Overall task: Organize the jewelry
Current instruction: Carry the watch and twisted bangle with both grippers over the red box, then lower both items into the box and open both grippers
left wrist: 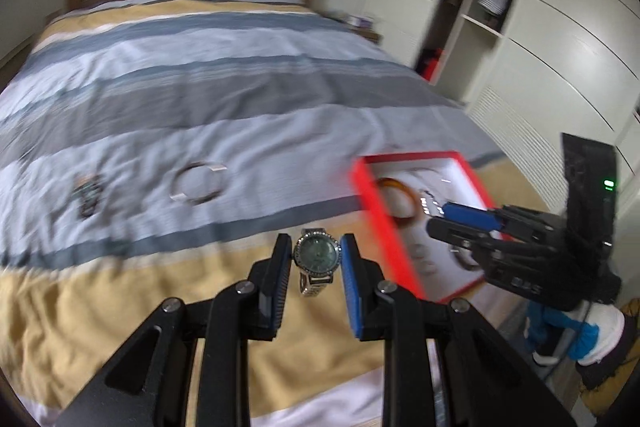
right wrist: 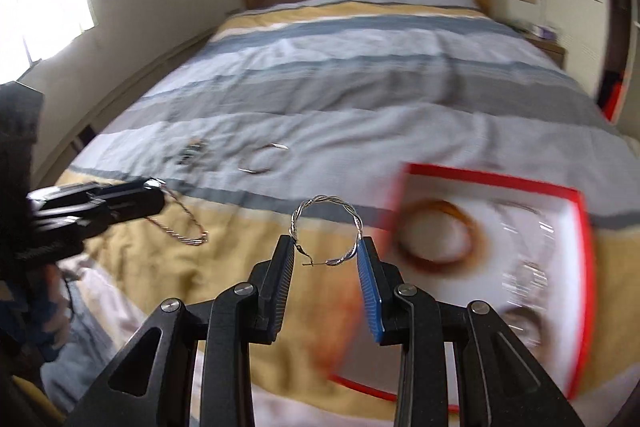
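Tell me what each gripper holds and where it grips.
Left gripper: watch, pinched across its case. Right gripper: twisted silver bangle, pressed at opposite sides of its hoop.

A box (left wrist: 404, 163) lies on the bed (left wrist: 224, 79), right of a bangle (left wrist: 198, 183)

Watch (left wrist: 316, 254): round greenish dial, stone-set bezel, metal link band hanging below; held upright above the bedspread, pinched at both sides of its case.

Twisted silver bangle (right wrist: 326, 231): thin rope-like wire hoop, open at the lower left with a small hooked end; stands upright, gripped at both sides.

Red box (left wrist: 362, 187): shallow, white inside, on the bedspread. In it an amber bangle (left wrist: 396, 197) lies flat; further pieces there blurred.

Silver bangle (left wrist: 198, 183) flat on the bedspread; beside it a dark blurred piece (left wrist: 89, 195).
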Demonstrator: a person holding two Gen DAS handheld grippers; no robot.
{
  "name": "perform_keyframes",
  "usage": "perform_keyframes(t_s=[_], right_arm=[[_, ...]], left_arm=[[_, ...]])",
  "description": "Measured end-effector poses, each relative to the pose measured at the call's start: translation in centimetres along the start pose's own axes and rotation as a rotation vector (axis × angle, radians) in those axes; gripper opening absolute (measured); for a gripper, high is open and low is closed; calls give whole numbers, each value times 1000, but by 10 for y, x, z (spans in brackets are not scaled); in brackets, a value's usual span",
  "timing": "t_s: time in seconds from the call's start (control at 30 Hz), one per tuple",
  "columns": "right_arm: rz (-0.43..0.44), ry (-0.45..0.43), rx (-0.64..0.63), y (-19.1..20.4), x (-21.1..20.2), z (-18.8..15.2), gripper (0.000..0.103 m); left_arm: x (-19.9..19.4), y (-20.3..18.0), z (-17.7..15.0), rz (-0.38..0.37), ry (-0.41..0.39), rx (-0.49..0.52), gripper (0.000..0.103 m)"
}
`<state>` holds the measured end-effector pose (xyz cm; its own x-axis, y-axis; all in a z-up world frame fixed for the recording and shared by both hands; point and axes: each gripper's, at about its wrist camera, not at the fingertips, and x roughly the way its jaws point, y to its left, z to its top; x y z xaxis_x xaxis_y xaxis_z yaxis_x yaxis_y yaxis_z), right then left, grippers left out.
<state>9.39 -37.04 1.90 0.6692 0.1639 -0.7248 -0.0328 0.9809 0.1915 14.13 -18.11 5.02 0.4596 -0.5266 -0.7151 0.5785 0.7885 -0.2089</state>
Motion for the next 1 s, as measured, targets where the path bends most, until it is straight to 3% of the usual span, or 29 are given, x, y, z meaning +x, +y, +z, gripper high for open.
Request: perform_keyframes(t_s=[0.27, 0.47, 1.0], right_arm=[[-127, 55, 62, -87, 3, -14, 32], [-142, 103, 31, -109, 25, -15, 32], [-134, 159, -53, -122, 64, -7, 33]], left_arm=[[57, -87, 11, -122, 75, 125, 23], [102, -127, 8, -161, 154, 209, 23], [170, -117, -6, -106, 254, 178, 23]])
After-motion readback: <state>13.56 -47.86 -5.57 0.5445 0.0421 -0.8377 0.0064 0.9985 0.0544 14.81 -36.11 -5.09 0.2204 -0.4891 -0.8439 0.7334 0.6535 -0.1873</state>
